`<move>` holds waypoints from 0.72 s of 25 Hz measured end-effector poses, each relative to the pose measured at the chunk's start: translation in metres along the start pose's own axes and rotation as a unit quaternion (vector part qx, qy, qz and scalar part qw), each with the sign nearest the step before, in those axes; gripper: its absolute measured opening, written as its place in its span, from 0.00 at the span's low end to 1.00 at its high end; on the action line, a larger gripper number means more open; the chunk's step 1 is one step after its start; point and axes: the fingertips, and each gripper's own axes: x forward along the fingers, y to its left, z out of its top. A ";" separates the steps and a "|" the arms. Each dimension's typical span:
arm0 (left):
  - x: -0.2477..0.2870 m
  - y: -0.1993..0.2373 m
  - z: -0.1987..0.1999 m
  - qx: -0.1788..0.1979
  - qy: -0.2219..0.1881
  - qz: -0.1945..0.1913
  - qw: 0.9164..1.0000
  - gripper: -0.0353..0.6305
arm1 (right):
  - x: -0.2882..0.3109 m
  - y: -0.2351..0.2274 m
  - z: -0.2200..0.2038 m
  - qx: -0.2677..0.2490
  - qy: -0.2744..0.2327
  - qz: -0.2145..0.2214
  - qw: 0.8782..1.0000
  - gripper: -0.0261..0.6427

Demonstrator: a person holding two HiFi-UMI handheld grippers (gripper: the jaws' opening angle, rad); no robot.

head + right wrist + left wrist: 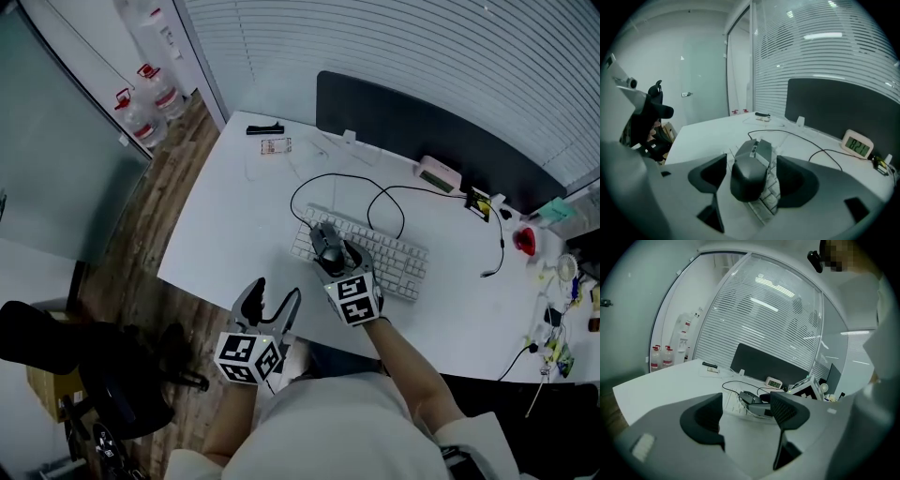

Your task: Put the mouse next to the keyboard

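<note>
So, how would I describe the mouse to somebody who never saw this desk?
On the white desk, find the white keyboard near the front edge. The mouse sits on the keyboard's left end, between the fingers of the right gripper; it is the only dark, rounded thing on the pale keys.

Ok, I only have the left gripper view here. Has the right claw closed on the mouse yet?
Observer: Not yet. In the right gripper view the right claw straddles the mouse, with a gap on each side.
Operator: What is the mouse resting on?
Observer: The head view shows it lying on top of the keyboard, at the left end.
Operator: Is there room beside the keyboard to put it down?
Observer: From above, open white desk lies to the keyboard's left, so that side looks usable.
</note>
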 end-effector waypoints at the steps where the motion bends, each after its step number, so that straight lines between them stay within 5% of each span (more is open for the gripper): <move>1: 0.001 0.001 -0.001 0.000 0.002 0.001 1.000 0.52 | 0.005 -0.001 -0.001 -0.004 0.005 0.000 1.000 0.51; 7: 0.003 0.004 -0.003 0.000 0.011 0.004 1.000 0.52 | 0.028 -0.005 -0.006 -0.011 0.052 -0.011 0.999 0.51; 18: -0.005 0.004 -0.001 0.003 0.006 0.007 1.000 0.52 | 0.016 -0.010 -0.009 -0.004 0.053 -0.020 0.998 0.48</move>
